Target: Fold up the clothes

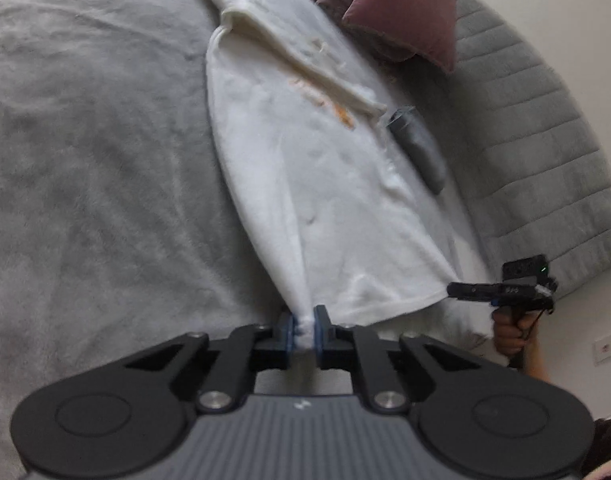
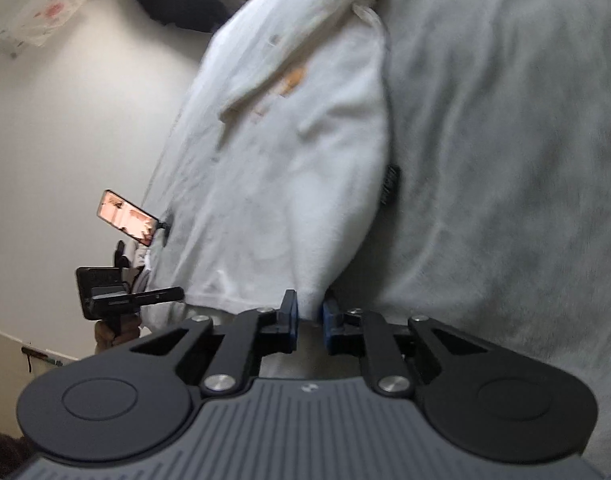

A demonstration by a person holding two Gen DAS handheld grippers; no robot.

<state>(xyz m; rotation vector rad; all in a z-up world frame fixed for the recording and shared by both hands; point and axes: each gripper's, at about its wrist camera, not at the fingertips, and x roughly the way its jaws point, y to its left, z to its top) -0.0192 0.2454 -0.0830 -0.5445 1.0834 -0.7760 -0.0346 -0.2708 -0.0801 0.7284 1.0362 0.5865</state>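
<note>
Over the grey fleece blanket (image 1: 85,160) I hold the white fleecy garment (image 1: 305,168) stretched by its hem: my left gripper (image 1: 304,330) pinches one bunched corner, my right gripper (image 2: 309,316) clamps the other, jaws narrow on cloth.

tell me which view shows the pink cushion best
The left wrist view: the pink cushion sits at the top of the frame beside the white garment, against the grey headboard. The right wrist view does not show it.
</note>
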